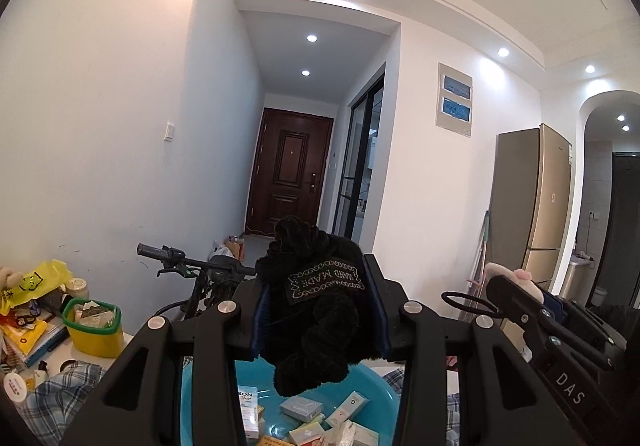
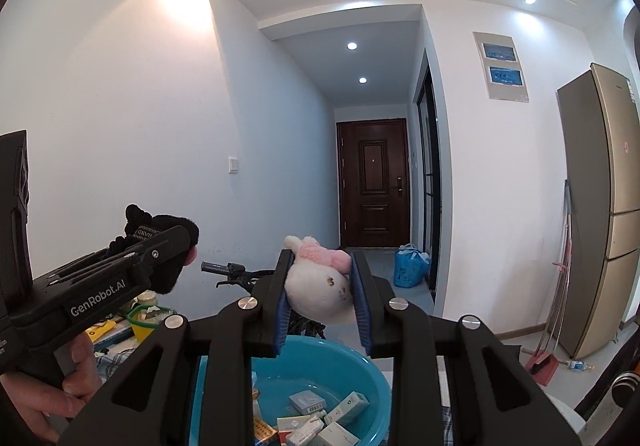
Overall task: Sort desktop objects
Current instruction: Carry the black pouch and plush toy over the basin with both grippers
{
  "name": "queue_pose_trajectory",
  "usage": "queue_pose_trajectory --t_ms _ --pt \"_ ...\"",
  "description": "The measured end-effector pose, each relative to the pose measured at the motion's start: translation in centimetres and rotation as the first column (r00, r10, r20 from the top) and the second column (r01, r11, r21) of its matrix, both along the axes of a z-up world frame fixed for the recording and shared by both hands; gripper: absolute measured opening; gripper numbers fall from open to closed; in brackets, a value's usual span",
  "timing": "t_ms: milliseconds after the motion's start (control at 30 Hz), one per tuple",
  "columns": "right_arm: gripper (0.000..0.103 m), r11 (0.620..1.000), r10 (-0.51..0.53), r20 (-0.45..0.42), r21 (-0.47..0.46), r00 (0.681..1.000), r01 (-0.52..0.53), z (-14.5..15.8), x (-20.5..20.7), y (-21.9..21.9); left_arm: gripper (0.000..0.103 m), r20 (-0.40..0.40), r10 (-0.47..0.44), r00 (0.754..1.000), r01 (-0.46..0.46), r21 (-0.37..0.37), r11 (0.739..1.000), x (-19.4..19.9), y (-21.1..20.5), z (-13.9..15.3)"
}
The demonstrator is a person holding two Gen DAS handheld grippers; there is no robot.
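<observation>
My left gripper (image 1: 320,310) is shut on a black knitted plush (image 1: 316,298) with a "HAND MADE" label, held level in the air above a blue basin (image 1: 208,398). My right gripper (image 2: 322,298) is shut on a white plush toy with a pink bow (image 2: 318,288), also above the blue basin (image 2: 360,370), which holds several small boxes (image 2: 306,404). In the right wrist view the left gripper (image 2: 160,246) shows at the left with the black plush (image 2: 176,224) in it. In the left wrist view the right gripper (image 1: 520,298) shows at the right edge with the white plush (image 1: 498,270).
A yellow bin with a green rim (image 1: 94,330) stands at the left beside a cluttered pile with a yellow bag (image 1: 36,282). A checked cloth (image 1: 56,394) lies on the table. Behind are a scooter handlebar (image 1: 180,258), a fridge (image 1: 532,202) and a hallway door (image 1: 288,174).
</observation>
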State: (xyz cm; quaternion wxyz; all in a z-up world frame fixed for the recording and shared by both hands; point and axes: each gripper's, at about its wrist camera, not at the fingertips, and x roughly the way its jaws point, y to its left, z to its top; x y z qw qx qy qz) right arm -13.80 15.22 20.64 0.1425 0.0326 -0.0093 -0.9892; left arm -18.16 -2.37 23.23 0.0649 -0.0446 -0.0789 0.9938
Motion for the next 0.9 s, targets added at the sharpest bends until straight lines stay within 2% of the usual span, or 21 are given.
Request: queue_pose_trajectory --t_ms 100,200,267,433,633,900 --pt "0.026 0.999 -0.018 -0.003 -0.04 1.0 0.018 -0.1 -0.5 0.4 0.043 0.015 -0.023 1.0 0.023 -0.021 1.0 -0.5 0.5 -1.4" --pt "0.026 1.0 -0.016 -0.002 -0.024 1.0 0.016 -0.1 -0.8 0.2 0.043 0.05 -0.007 0.999 0.009 -0.045 0.999 -1.2 0.9 -2.4" --pt "0.026 0.999 -0.029 -0.003 -0.023 1.0 0.029 -0.1 -0.7 0.2 0.043 0.047 -0.017 0.999 0.018 -0.02 1.0 -1.1 0.5 -2.5" --pt "0.026 0.999 -0.034 -0.031 -0.028 0.999 0.034 0.3 0.0 0.4 0.043 0.017 0.029 0.999 -0.029 -0.012 1.0 0.0 -0.6 -2.0" --pt "0.026 0.999 -0.042 -0.048 -0.035 0.998 0.04 0.7 0.5 1.0 0.043 0.03 0.054 0.998 -0.055 0.036 0.998 0.1 -2.4 -1.8" --pt "0.026 0.999 -0.032 -0.048 -0.041 0.998 0.03 0.7 0.5 1.0 0.043 0.035 0.043 0.998 -0.044 0.025 0.999 0.1 -2.0 -1.8"
